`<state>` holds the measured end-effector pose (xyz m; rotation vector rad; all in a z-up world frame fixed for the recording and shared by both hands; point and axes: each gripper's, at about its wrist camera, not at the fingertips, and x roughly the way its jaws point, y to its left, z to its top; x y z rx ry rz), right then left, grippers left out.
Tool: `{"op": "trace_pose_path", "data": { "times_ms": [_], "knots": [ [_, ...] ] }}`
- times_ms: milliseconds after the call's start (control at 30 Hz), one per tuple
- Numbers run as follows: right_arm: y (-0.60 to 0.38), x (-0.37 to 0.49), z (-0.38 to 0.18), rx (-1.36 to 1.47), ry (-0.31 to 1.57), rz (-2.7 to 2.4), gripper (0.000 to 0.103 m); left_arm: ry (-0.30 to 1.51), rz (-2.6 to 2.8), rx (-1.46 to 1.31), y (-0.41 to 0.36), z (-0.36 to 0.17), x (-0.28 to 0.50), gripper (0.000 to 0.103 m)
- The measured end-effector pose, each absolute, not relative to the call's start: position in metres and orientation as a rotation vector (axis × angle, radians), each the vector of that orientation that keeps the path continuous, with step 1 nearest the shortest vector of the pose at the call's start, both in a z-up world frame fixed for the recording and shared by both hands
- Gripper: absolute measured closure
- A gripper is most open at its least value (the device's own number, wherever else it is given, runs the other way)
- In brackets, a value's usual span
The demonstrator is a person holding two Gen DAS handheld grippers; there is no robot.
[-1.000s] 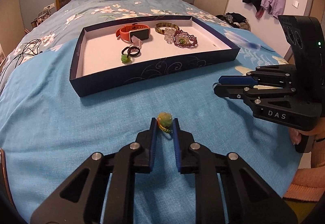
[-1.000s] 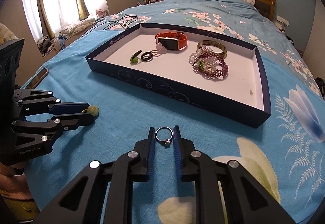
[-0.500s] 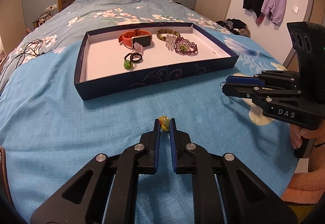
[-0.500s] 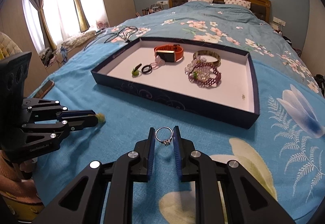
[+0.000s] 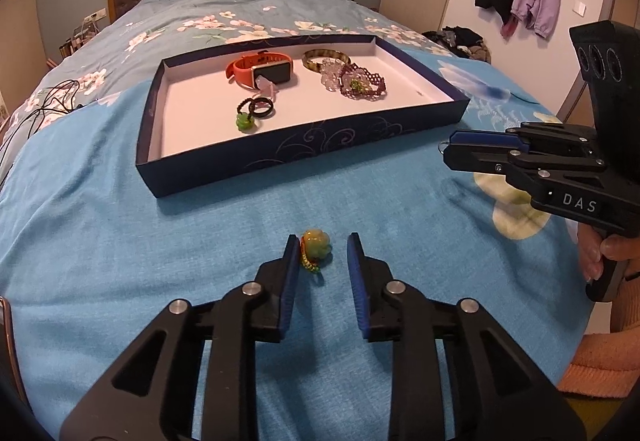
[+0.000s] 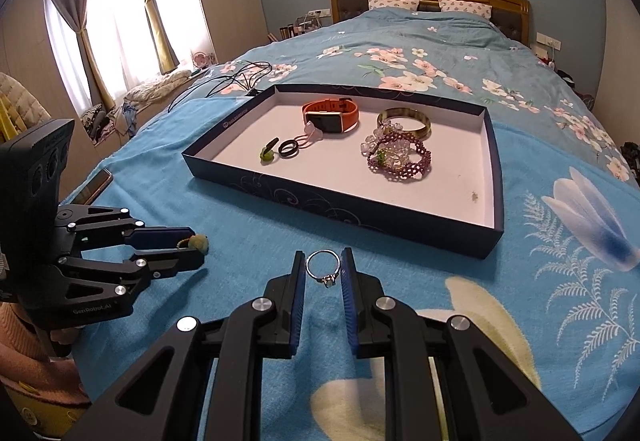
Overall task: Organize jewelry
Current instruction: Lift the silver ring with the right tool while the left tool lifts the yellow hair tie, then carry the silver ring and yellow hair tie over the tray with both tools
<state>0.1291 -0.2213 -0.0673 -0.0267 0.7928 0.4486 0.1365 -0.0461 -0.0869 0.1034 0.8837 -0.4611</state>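
My left gripper (image 5: 323,243) hovers low over the blue bedspread, jaws opening. A green bead charm with a yellow cord (image 5: 315,245) sits between them, against the left pad and clear of the right one. In the right wrist view the left gripper (image 6: 194,249) shows the same charm (image 6: 201,241) at its tip. My right gripper (image 6: 323,257) is shut on a silver ring with a small stone (image 6: 329,281), held above the bedspread in front of the dark blue tray (image 6: 340,201). From the left wrist view the right gripper (image 5: 446,152) sits right of the tray (image 5: 304,145).
The tray holds an orange watch (image 6: 330,115), a bangle (image 6: 404,121), a purple beaded bracelet (image 6: 400,159), a black ring (image 6: 289,148) and a green charm (image 6: 266,157). Black cables (image 6: 224,85) lie beyond the tray's left corner. A phone (image 6: 96,187) lies at the bed's left edge.
The left jaws squeezed shut on the green charm half a second ago and have now spread apart. The right gripper has kept its hold on the ring.
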Motion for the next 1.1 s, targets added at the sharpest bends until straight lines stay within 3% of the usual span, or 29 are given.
{"op": "trace_pose_path", "data": {
  "times_ms": [67, 100, 200, 1100],
  "knots": [
    [-0.221, 0.129, -0.067, -0.027, 0.794, 0.450, 0.087, 0.894, -0.455, 0.107, -0.047, -0.089, 0.138, 0.081],
    [-0.221, 0.129, -0.067, -0.026, 0.794, 0.452, 0.087, 0.893, -0.454, 0.104, -0.046, -0.089, 0.138, 0.088],
    [-0.220, 0.129, -0.068, -0.025, 0.790, 0.452, 0.087, 0.894, -0.452, 0.097, -0.044, -0.089, 0.140, 0.091],
    [-0.232, 0.155, -0.037, 0.007, 0.667, 0.433, 0.087, 0.691, -0.456, 0.069, -0.048, -0.025, 0.154, 0.091]
  ]
}}
